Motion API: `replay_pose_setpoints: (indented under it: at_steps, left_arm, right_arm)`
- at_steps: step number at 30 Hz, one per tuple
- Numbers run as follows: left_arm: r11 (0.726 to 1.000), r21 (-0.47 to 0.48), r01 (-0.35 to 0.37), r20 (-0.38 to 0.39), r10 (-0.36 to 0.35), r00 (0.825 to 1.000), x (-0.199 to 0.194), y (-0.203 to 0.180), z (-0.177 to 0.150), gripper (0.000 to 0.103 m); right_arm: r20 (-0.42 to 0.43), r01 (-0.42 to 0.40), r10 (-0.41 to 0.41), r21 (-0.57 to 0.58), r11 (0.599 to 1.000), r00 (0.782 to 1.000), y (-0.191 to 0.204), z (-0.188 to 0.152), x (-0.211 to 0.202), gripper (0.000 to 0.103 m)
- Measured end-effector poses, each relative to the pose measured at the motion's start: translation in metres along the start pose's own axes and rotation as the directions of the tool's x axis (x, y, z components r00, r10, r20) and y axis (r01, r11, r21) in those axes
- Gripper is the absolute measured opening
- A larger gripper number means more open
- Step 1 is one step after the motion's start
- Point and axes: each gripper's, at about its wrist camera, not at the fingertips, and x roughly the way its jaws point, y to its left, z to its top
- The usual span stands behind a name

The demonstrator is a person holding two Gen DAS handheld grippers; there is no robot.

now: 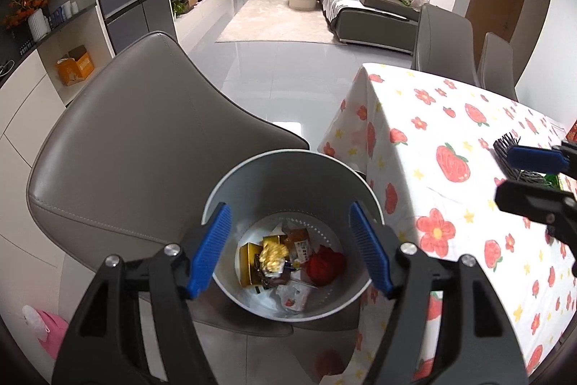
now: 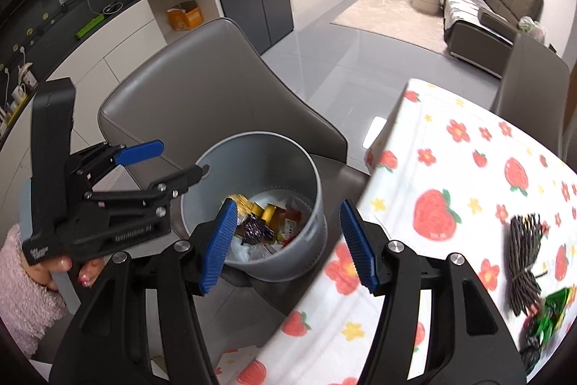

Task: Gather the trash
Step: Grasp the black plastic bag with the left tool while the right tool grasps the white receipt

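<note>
The left gripper (image 1: 290,246) hangs over the bin (image 1: 252,175), its blue pads spread wide with nothing between them. Seen along its fingers, the bin sits at the centre, standing on the seat of a grey chair (image 1: 144,132).

Trash (image 1: 288,258) lies at the bin's bottom: yellow and gold wrappers, an orange packet, a red crumpled piece at 3 o'clock of the pile, white scraps at 6 o'clock.

The right gripper (image 2: 288,244) points down at the bin's near rim, by the desk's edge, jaws also wide and empty. From its camera the bin is at 11 o'clock and the left gripper at 9 o'clock, gripped by a hand (image 2: 68,271) in a fluffy pink sleeve (image 2: 25,280).

The desk (image 1: 450,118), under a cloth printed with strawberries and flowers, fills the right side. On it, at 4 o'clock in the right view, lie a dark twisted bundle (image 2: 523,258) and, just below it, a green wrapper (image 2: 551,313).
</note>
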Motion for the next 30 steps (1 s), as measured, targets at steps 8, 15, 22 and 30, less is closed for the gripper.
replay_pose_setpoints:
  at_steps: [8,15,22,30]
  left_arm:
    - [1.0,0.024,0.0,-0.005,0.001,1.0,-0.015,-0.039,-0.006,0.069]
    - [0.994,0.091,0.056,-0.011,-0.055,0.998,-0.026,-0.123,-0.012,0.069]
    - [0.966,0.19,0.175,-0.035,-0.171,0.985,-0.023,-0.24,-0.016,0.069]
    - [0.901,0.301,0.311,-0.097,-0.296,0.95,-0.013,-0.372,-0.03,0.069]
  right_arm:
    - [0.022,0.021,-0.022,0.046,0.999,1.0,-0.042,-0.032,-0.029,0.057]
    - [0.031,0.089,-0.093,0.12,0.989,0.995,-0.11,-0.08,-0.073,0.057]
    - [0.016,0.236,-0.248,0.256,0.937,0.969,-0.22,-0.141,-0.13,0.057]
    - [-0.012,0.369,-0.395,0.383,0.847,0.919,-0.327,-0.198,-0.181,0.057]
